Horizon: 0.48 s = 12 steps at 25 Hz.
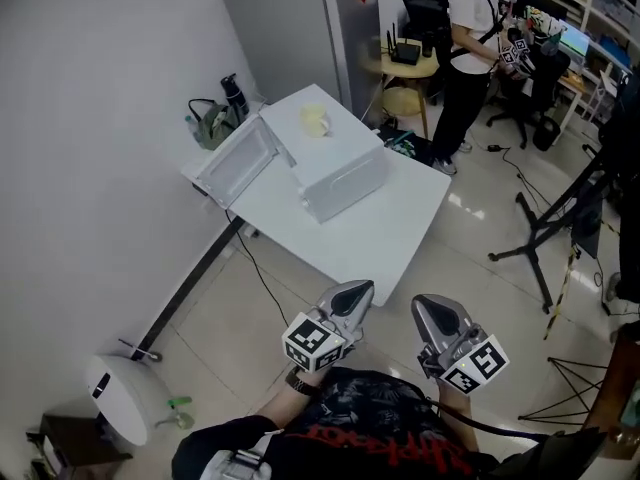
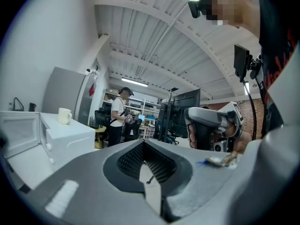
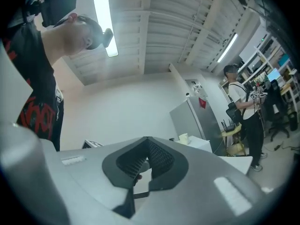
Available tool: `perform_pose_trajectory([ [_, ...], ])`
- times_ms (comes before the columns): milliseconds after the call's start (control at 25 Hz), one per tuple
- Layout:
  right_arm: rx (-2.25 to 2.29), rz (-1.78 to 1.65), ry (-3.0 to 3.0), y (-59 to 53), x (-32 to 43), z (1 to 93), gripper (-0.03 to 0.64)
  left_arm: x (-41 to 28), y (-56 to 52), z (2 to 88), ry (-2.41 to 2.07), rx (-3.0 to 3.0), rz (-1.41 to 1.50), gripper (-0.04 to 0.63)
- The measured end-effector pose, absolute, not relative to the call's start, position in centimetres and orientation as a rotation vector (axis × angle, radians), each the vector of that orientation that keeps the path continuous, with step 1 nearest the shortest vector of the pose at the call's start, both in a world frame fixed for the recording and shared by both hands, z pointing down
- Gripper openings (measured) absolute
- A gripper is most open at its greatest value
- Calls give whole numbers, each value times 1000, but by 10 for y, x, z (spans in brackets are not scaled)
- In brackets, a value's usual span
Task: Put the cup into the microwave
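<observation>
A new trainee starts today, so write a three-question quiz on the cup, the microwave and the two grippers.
1. True or false: the door of the microwave stands open.
2. Where is the cup? A) on top of the microwave B) inside the microwave C) on the floor
3. Short answer: what do the left gripper and the right gripper hold between their fingers?

Key: 1 true; 2 A; 3 nothing, since both are shut and empty, close to the person and well short of the table.
</observation>
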State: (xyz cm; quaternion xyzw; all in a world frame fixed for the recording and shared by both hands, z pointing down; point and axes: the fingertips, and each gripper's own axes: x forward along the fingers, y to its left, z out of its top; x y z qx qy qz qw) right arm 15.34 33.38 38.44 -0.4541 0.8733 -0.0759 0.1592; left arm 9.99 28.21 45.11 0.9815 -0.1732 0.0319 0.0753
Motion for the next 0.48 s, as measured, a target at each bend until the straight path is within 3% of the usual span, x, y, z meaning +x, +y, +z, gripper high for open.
perform_pose_trajectory([
  [400, -1284, -238, 2506, 204, 142, 373, 0, 71, 164, 439, -688, 2911, -1, 4],
  [480, -1267, -265, 2516, 181, 132, 375, 0, 62, 142, 438, -704, 2900, -11, 80],
])
